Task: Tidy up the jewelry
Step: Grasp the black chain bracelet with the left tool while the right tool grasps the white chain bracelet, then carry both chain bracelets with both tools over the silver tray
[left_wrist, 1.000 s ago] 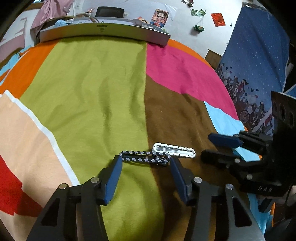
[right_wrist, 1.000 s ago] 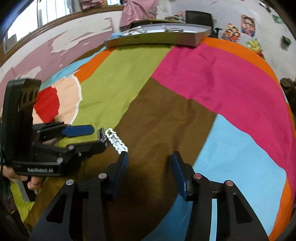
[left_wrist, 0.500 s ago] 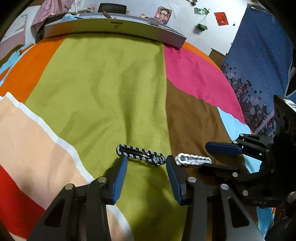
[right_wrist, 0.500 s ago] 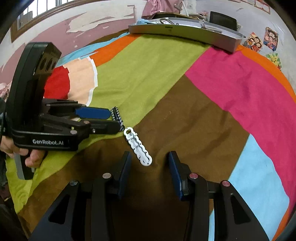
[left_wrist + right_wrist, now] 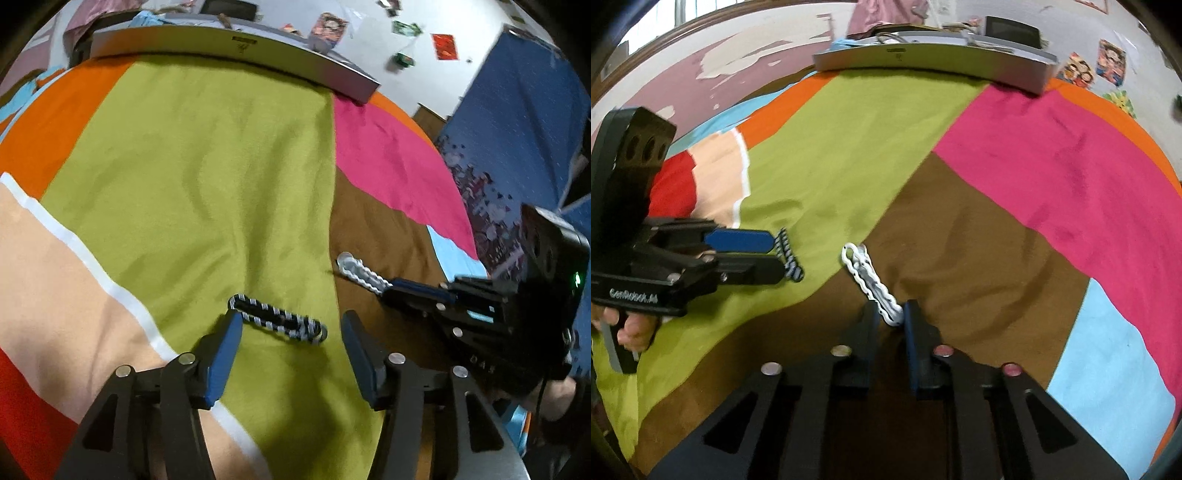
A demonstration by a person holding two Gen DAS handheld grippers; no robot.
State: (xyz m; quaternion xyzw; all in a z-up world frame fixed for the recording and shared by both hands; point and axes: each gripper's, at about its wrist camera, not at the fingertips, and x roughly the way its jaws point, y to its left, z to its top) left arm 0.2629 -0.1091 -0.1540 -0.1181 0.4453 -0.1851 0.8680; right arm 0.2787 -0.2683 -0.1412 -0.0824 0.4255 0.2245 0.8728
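A black-and-white striped hair clip (image 5: 277, 320) lies on the green patch of the bedspread, between the fingertips of my left gripper (image 5: 290, 325), which is open around it without gripping. It also shows in the right wrist view (image 5: 788, 254). A white wavy hair clip (image 5: 868, 278) lies at the green-brown seam. My right gripper (image 5: 891, 317) is shut on its near end. The white clip also shows in the left wrist view (image 5: 360, 273), with the right gripper (image 5: 391, 290) on it.
A long grey tray (image 5: 236, 50) stands at the bed's far edge, also seen in the right wrist view (image 5: 934, 61). The patchwork bedspread (image 5: 192, 166) covers the whole surface. A blue curtain (image 5: 517, 122) hangs at the right.
My right gripper has closed on the white clip's end and shifted it away from the striped clip. My left gripper has opened wider around the striped clip.
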